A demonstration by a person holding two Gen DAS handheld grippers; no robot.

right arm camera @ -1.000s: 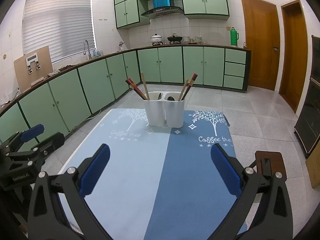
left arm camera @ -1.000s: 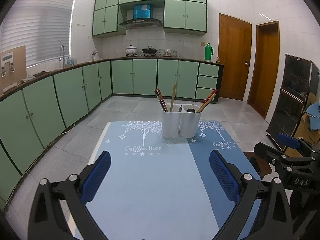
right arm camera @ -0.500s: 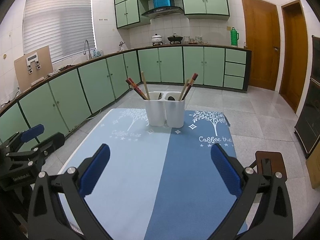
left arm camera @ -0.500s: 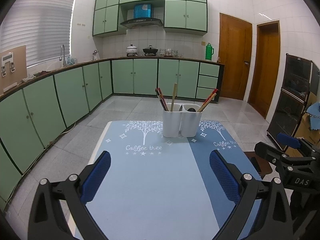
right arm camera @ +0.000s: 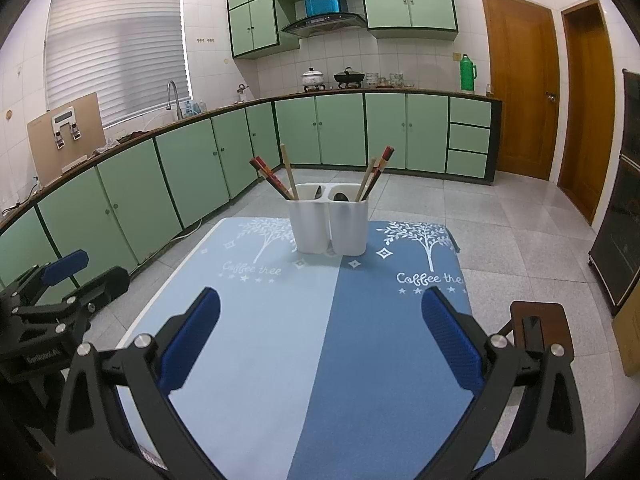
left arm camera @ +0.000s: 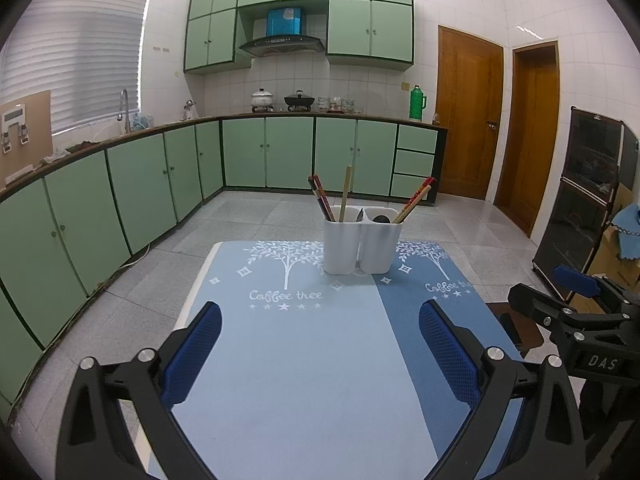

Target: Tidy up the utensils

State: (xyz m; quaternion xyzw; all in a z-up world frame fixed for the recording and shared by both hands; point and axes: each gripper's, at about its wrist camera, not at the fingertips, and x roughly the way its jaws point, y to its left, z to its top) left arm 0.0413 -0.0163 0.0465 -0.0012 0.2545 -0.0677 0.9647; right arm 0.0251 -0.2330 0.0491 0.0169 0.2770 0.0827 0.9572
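Note:
A white two-compartment utensil holder [left arm camera: 361, 245] [right arm camera: 327, 229] stands at the far end of a blue table mat [left arm camera: 304, 360] [right arm camera: 320, 340]. Red and wooden chopsticks [left arm camera: 320, 200] [right arm camera: 276, 178] lean in its left compartment, with a spoon's tip beside them. More chopsticks [left arm camera: 414, 204] [right arm camera: 376, 172] and a dark spoon [left arm camera: 380, 219] sit in the right compartment. My left gripper [left arm camera: 320, 354] is open over the near mat, holding nothing. Open and bare as well, my right gripper [right arm camera: 320, 344] hovers near the mat's front. Each gripper shows at the edge of the other's view [left arm camera: 580, 320] [right arm camera: 48, 300].
Green cabinets [left arm camera: 120, 200] run along the left and back walls. Two wooden doors [left arm camera: 468, 120] stand at the right, with a dark glass cabinet [left arm camera: 588, 200] further right. A brown stool [right arm camera: 540, 320] sits beside the table's right edge. Tiled floor surrounds the table.

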